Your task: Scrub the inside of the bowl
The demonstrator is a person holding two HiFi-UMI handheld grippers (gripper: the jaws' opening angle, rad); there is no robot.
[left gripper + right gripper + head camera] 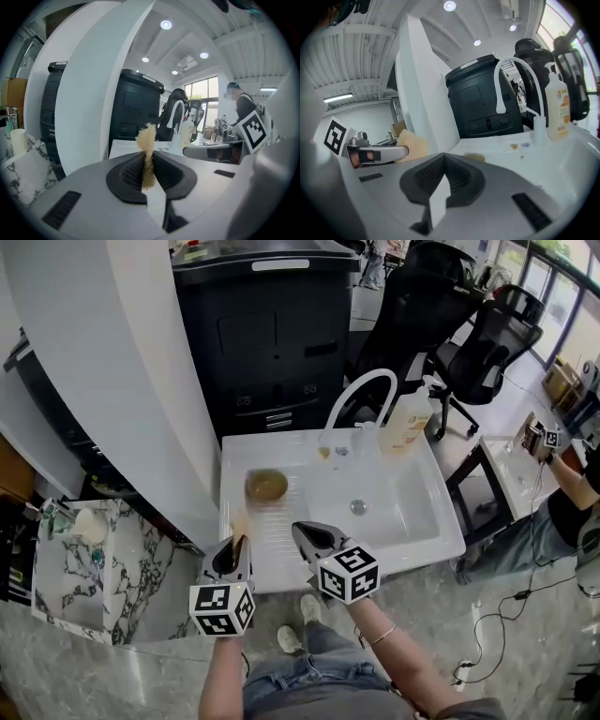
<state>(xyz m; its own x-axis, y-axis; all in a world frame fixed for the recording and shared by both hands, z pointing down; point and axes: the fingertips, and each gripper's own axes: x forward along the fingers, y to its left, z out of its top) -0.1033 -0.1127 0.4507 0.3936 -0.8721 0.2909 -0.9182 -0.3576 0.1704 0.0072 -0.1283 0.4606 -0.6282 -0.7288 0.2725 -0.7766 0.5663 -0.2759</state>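
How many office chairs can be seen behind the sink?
2. The nearer chair stands right behind the faucet; the farther chair is to its right. Others may be hidden.

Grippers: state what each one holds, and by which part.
Left gripper clamps a tan scrub pad by its lower end; right gripper is shut, empty.

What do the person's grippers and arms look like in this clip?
Both the left gripper and right gripper have pale grey shells, black ribbed pads and a white cube of black square markers. The forearms are bare, no sleeves; a thin bracelet circles the right wrist.
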